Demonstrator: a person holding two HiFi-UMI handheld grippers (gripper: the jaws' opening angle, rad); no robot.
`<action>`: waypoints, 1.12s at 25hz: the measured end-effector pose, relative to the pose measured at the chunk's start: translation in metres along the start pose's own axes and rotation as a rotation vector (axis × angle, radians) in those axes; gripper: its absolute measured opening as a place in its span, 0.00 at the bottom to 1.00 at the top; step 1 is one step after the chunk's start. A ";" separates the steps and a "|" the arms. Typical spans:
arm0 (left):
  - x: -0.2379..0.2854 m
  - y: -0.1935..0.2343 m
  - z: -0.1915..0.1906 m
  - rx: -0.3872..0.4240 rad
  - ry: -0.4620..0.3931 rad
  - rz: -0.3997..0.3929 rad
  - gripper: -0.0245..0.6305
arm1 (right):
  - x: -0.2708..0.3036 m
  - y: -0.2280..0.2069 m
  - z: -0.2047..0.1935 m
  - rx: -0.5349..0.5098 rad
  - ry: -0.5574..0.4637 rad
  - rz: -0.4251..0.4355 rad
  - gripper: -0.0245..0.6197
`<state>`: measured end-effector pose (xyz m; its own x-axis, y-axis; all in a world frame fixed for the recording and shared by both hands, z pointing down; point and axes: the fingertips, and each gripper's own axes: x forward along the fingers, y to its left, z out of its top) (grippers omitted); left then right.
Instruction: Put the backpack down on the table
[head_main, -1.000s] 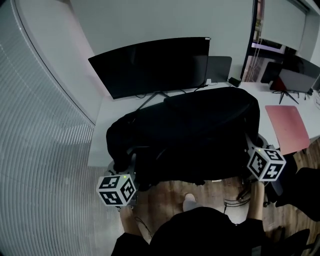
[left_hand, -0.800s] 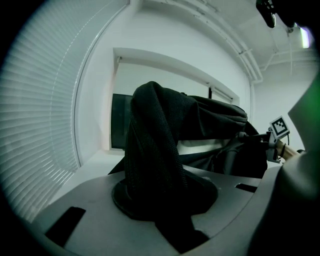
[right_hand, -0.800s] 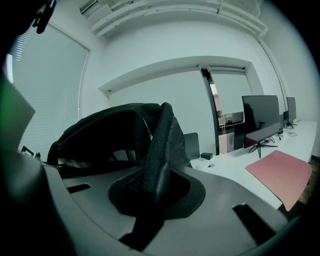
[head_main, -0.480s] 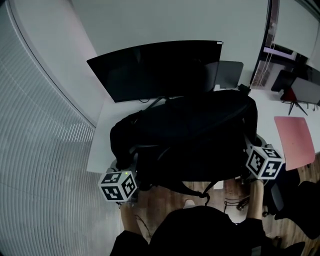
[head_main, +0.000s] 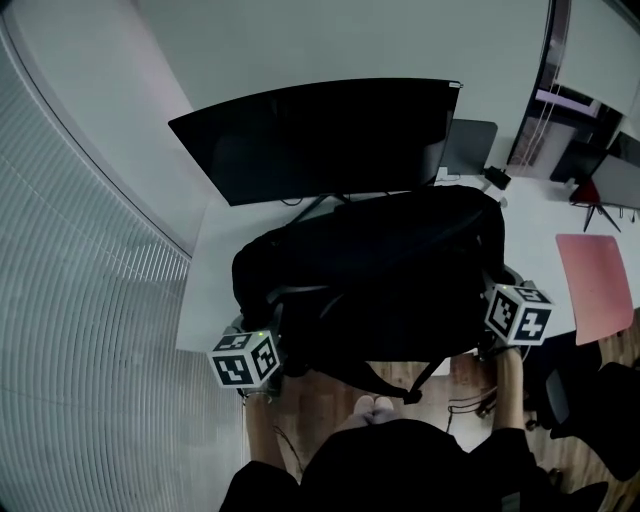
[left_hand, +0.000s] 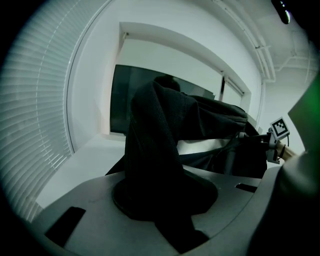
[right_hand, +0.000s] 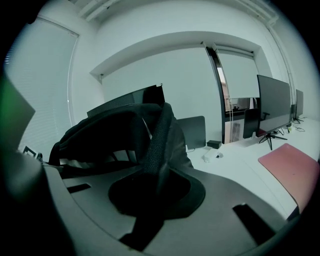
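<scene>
1. Blinds: pale horizontal slats, filling the left side of the head view.

2. Table: white top, seen from above, running from the blinds across to the right edge of the view.

3. Monitor: wide, black, curved, screen dark. It is stood at the back of the table on a thin splayed foot.

4. Backpack: black and bulky, laid lengthwise across the front of the table, just before the monitor foot. Its near side overhangs the table's front edge. It is gripped at both ends. Whether its underside rests on the tabletop cannot be told.

5. Mat: pink, rectangular, flat on the table, well to the right of the backpack.

6. Left gripper: jaws drawn in and clamped on a thick fold of the backpack's black fabric at its left end. Its marker cube is seen at the table's front edge.

7. Right gripper: jaws set narrow and closed on a black mesh shoulder strap at the backpack's right end.

8. Loose strap: black, hung in a loop below the backpack's near side, off the table edge.
</scene>
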<state>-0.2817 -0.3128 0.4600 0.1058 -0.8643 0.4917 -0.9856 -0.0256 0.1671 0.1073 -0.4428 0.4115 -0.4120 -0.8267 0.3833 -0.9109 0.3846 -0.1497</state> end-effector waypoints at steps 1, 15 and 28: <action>0.006 0.003 -0.003 -0.006 0.015 -0.003 0.19 | 0.006 0.000 -0.004 0.003 0.012 -0.002 0.10; 0.075 0.026 -0.043 -0.088 0.214 -0.054 0.19 | 0.075 -0.013 -0.039 0.018 0.234 -0.041 0.10; 0.106 0.036 -0.059 -0.122 0.306 -0.060 0.21 | 0.106 -0.023 -0.053 -0.003 0.342 -0.057 0.10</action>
<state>-0.2979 -0.3756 0.5680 0.2164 -0.6717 0.7085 -0.9553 0.0041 0.2957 0.0856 -0.5174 0.5040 -0.3278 -0.6617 0.6743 -0.9321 0.3432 -0.1163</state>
